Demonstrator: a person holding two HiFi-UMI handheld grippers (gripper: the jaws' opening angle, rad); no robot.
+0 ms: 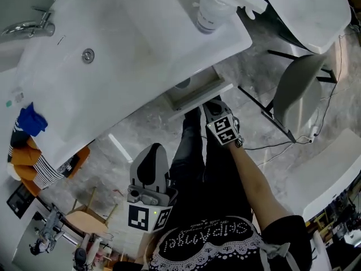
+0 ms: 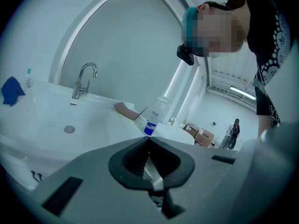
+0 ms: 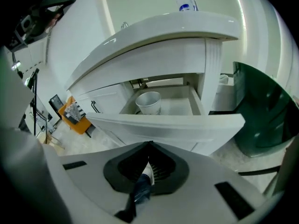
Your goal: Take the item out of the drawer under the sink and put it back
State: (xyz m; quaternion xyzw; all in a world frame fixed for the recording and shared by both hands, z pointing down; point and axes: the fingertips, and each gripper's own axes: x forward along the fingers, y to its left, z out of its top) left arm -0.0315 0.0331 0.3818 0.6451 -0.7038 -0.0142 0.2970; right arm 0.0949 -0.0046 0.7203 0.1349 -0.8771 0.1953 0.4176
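The drawer [image 1: 198, 93] under the white sink [image 1: 113, 38] stands pulled out. In the right gripper view a white cup [image 3: 149, 102] lies inside it, behind the drawer front [image 3: 163, 122]. My right gripper [image 1: 212, 104] hangs just in front of and above the drawer with its jaws shut and nothing between them; the jaw tips [image 3: 149, 144] meet below the drawer front. My left gripper [image 1: 152, 150] is held lower left near the person's legs, shut and empty [image 2: 148, 140], pointing across the sink top.
A clear bottle with a blue label [image 1: 211, 13] and a piece of cardboard [image 2: 126, 110] rest on the sink top, near a faucet [image 2: 84, 78] and a blue cloth [image 1: 31, 120]. A dark bin [image 3: 261, 111] stands right of the drawer, an orange basket [image 3: 74, 113] to its left.
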